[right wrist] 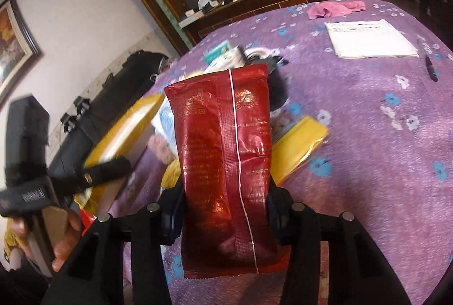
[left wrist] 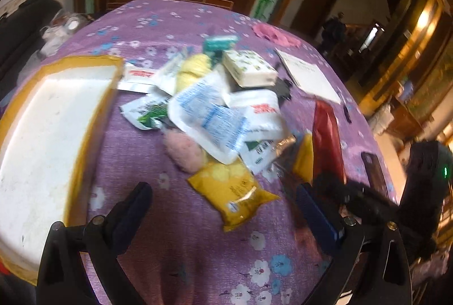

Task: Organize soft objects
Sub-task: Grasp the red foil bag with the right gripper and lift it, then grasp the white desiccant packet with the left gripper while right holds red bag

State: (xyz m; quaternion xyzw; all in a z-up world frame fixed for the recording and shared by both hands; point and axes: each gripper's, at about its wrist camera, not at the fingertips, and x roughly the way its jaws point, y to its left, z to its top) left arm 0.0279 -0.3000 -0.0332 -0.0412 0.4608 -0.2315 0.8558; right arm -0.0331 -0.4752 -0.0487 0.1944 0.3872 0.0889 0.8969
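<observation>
Your right gripper (right wrist: 226, 208) pinches the red foil packet (right wrist: 223, 163) across its lower half, both pads pressed against the packet's sides, and the packet stands upright between the fingers, lifted clear of the purple flowered cloth (right wrist: 368, 135). No earlier picture is given, so only the grip itself can be told. Just behind the red packet lies a flat yellow packet (right wrist: 300, 146) on the cloth, and to the packet's left sits the heap of soft packs (left wrist: 215, 112): white and blue pouches, a pink fluffy piece (left wrist: 184, 152), and a yellow pack (left wrist: 232, 189) at the near edge of the heap. Further left of the heap rests the yellow-rimmed white tray (left wrist: 51, 118). Your left gripper (left wrist: 223, 200) hangs over the cloth near the yellow pack with its fingers spread wide and nothing between them. Well beyond the red packet lie a white paper sheet (right wrist: 368, 39) and a pink cloth (right wrist: 334, 8)
</observation>
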